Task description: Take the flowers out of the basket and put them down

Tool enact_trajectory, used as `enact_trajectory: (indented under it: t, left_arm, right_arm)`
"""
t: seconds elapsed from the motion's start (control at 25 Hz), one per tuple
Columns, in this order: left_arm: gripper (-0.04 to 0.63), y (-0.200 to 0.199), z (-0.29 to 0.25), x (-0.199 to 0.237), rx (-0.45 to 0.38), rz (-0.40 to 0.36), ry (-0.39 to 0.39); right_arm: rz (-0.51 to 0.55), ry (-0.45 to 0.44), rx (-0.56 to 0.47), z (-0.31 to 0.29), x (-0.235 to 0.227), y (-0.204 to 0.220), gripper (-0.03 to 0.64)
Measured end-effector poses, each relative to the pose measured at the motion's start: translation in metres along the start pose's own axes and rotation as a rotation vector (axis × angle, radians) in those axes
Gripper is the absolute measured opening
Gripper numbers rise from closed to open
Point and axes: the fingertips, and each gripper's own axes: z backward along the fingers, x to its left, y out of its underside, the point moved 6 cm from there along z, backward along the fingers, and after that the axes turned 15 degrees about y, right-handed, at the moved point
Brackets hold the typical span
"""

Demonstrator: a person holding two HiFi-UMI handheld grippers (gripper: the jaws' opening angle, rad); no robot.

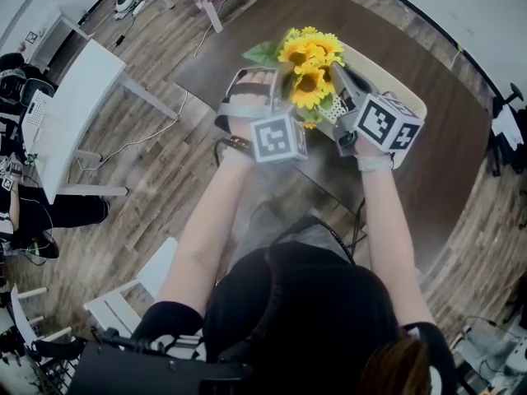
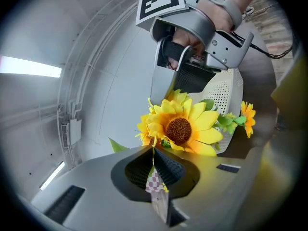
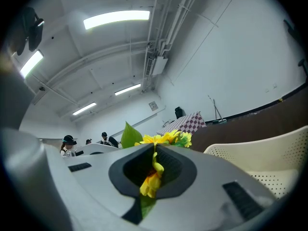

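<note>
A bunch of yellow sunflowers (image 1: pixel 306 62) is held up over the white perforated basket (image 1: pixel 405 95) on the dark round table. In the left gripper view my left gripper (image 2: pixel 153 152) is shut on a thin stem and a small pink-checked scrap, with a big sunflower (image 2: pixel 181 128) just past the jaw tips. In the right gripper view my right gripper (image 3: pixel 154 153) is shut on a small yellow bloom and a green leaf of the same bunch. Both grippers (image 1: pixel 282 97) (image 1: pixel 336 81) meet at the flowers from either side. The stems are hidden.
The basket wall (image 2: pixel 225 96) is behind the flowers, and its rim (image 3: pixel 262 150) lies low at the right. The brown table (image 1: pixel 428 163) extends right and forward. A white table (image 1: pixel 74 113) and a white chair (image 1: pixel 132 299) stand on the wood floor at left.
</note>
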Motion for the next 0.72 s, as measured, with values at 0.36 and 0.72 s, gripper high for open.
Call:
enact_trajectory:
  t: [0.36, 0.72]
  left_arm:
    - [0.017, 0.01, 0.0, 0.009, 0.018, -0.003, -0.045]
    - [0.017, 0.046, -0.007, 0.005, 0.077, 0.029, -0.035]
  right_arm:
    - [-0.007, -0.031, 0.011, -0.015, 0.004, 0.007, 0.002]
    - [-0.017, -0.081, 0.053, -0.046, 0.02, 0.026, 0.002]
